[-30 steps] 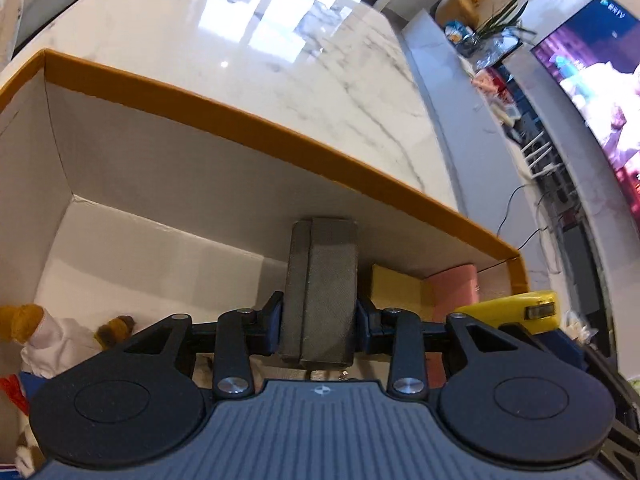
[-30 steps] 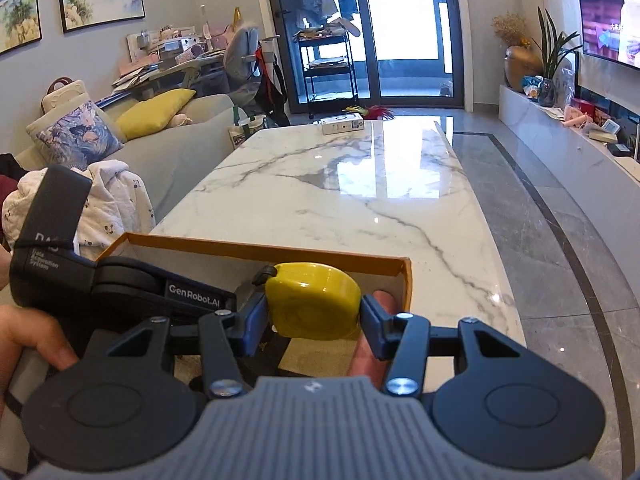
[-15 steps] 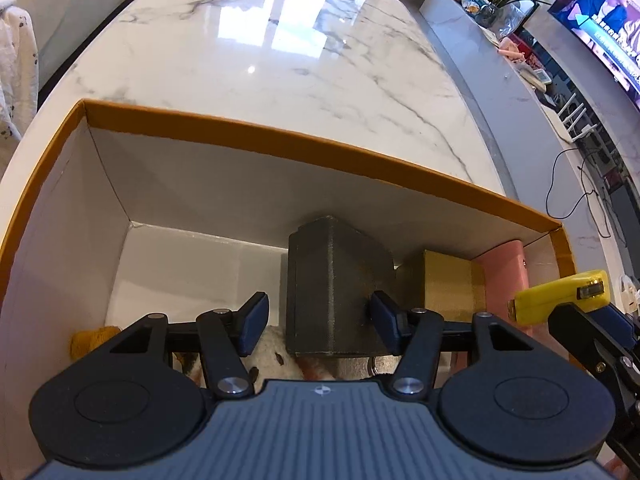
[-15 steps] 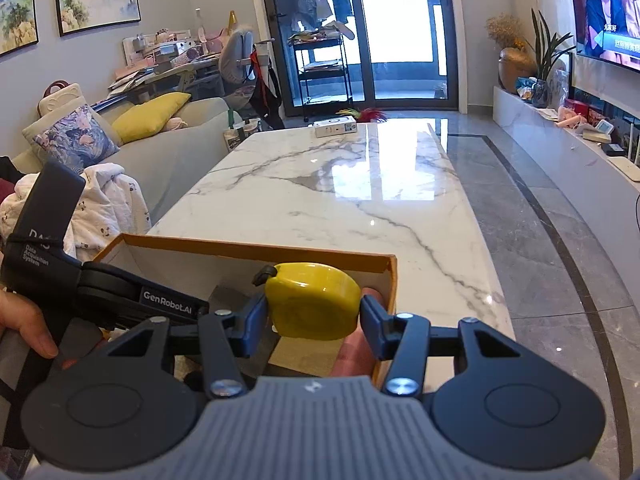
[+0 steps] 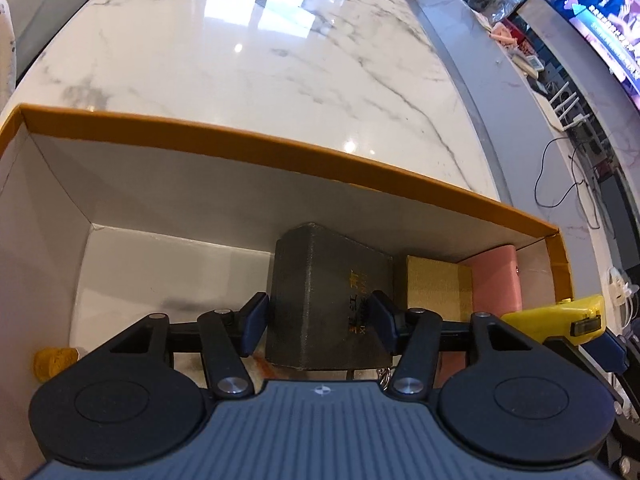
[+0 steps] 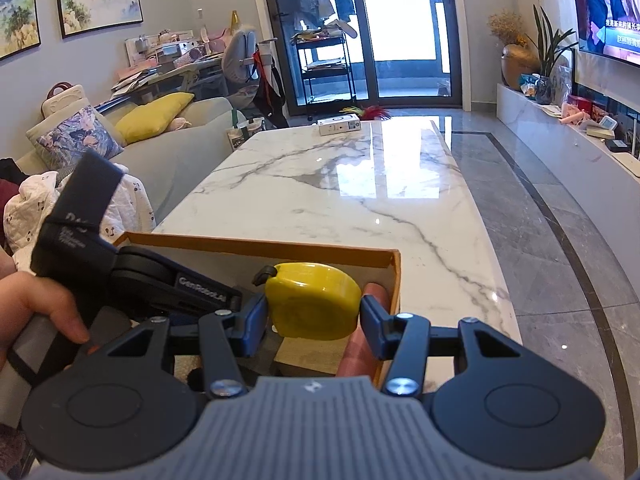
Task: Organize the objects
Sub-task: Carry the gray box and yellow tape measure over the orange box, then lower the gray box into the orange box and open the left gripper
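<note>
An open cardboard box with an orange rim (image 5: 248, 142) stands at the near end of the marble table. My left gripper (image 5: 318, 318) is open above a dark grey box (image 5: 320, 280) that leans inside it, against a gold box (image 5: 438, 286) and a pink case (image 5: 496, 280). My right gripper (image 6: 314, 314) is shut on a yellow tape measure (image 6: 314, 304) and holds it over the box's right end (image 6: 394, 280). The tape measure also shows in the left wrist view (image 5: 560, 318). A plush toy's foot (image 5: 54, 362) peeks out at the box's left.
A small white box (image 6: 340, 126) lies at the table's far end. A sofa (image 6: 176, 152) runs along the left, a TV bench (image 6: 560, 140) along the right. The marble table top (image 5: 260, 72) stretches beyond the cardboard box.
My left gripper has opened and let go of the dark grey box, which now leans to the right inside the cardboard box. My right gripper still holds the tape measure.
</note>
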`<state>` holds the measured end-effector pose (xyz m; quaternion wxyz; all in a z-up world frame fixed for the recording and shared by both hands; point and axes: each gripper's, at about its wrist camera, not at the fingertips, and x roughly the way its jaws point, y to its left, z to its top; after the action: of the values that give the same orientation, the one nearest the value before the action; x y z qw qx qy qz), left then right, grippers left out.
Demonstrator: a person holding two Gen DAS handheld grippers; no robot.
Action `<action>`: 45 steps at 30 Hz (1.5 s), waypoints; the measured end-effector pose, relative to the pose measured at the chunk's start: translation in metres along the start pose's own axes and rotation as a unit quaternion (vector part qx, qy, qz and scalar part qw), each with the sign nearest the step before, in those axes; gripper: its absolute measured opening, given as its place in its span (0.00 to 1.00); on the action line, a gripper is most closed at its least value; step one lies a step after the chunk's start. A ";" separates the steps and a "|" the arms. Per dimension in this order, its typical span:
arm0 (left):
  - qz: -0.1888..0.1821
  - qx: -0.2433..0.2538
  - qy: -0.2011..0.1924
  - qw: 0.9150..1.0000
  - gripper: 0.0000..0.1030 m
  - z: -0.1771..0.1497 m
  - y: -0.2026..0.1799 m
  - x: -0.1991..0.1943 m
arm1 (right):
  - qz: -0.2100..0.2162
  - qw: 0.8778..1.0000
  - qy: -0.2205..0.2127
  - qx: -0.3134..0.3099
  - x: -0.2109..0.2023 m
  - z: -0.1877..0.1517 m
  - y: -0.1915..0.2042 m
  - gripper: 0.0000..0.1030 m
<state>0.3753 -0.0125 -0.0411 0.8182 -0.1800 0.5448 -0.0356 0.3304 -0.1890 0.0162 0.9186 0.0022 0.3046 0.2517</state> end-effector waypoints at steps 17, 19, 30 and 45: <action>0.001 0.031 -0.012 0.999 0.40 -0.005 -0.002 -0.014 | 0.007 1.000 0.000 -0.007 0.000 -0.001 0.004 0.51; -0.012 0.024 -0.006 1.000 0.41 -0.002 0.001 -0.009 | 0.007 1.000 0.000 -0.007 0.001 -0.002 0.004 0.51; -0.004 0.019 0.020 1.000 0.60 0.006 -0.009 0.010 | 0.005 1.000 0.010 -0.008 0.008 -0.002 0.002 0.51; -0.016 0.104 0.119 0.987 0.62 0.001 -0.011 0.007 | 0.005 1.000 0.012 -0.006 0.011 -0.004 0.003 0.51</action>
<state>0.3801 -0.0244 -0.0430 0.7611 -0.0971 0.6287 -0.1267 0.3339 -0.1815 0.0069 0.9135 -0.0050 0.3144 0.2582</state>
